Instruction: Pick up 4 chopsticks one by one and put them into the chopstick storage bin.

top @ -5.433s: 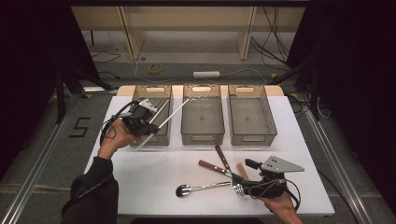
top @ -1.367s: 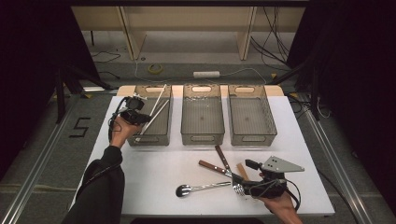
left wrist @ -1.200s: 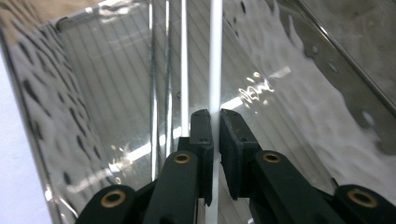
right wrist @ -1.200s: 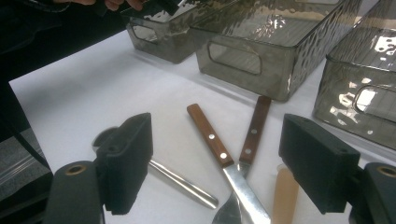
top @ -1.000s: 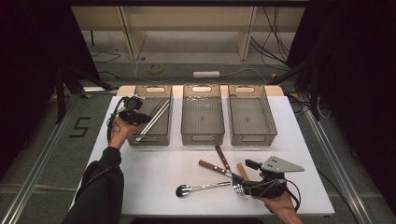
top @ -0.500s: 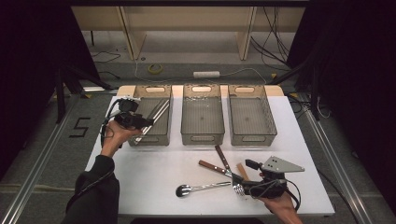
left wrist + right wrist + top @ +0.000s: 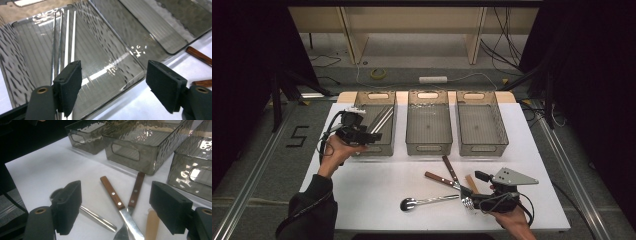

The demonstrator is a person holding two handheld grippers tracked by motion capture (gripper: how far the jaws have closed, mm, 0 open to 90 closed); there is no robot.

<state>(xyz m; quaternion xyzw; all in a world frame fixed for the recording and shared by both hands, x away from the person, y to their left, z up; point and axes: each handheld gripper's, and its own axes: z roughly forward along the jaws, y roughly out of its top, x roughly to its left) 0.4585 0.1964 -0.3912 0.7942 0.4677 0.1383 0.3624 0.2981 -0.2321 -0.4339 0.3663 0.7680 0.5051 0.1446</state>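
Note:
Two thin metal rods (image 7: pixel 382 118) lie lengthwise in the left smoky plastic bin (image 7: pixel 360 150); in the left gripper view the metal rods (image 7: pixel 60 37) rest along that bin's floor. My left gripper (image 7: pixel 373 136) hovers over the bin's near end. Its jaws have just been opening, and my left gripper (image 7: pixel 113 68) stands open with nothing between the pads. At the front right my right gripper (image 7: pixel 473 192) rests open and empty on the table. Just beyond it lie two wooden-handled knives (image 7: pixel 112 193), a steel spoon (image 7: pixel 422 202) and a pale wooden stick (image 7: pixel 151 225).
The middle bin (image 7: pixel 428 146) and the right bin (image 7: pixel 482 146) stand side by side at the back of the white table (image 7: pixel 377 195). Dark floor and metal rails flank the table. A cable trails from each gripper.
The left gripper let go of the metal rods, which dropped from leaning on the left bin's rim to lying inside it. That hand drew back toward the bin's near end. The right gripper stayed still.

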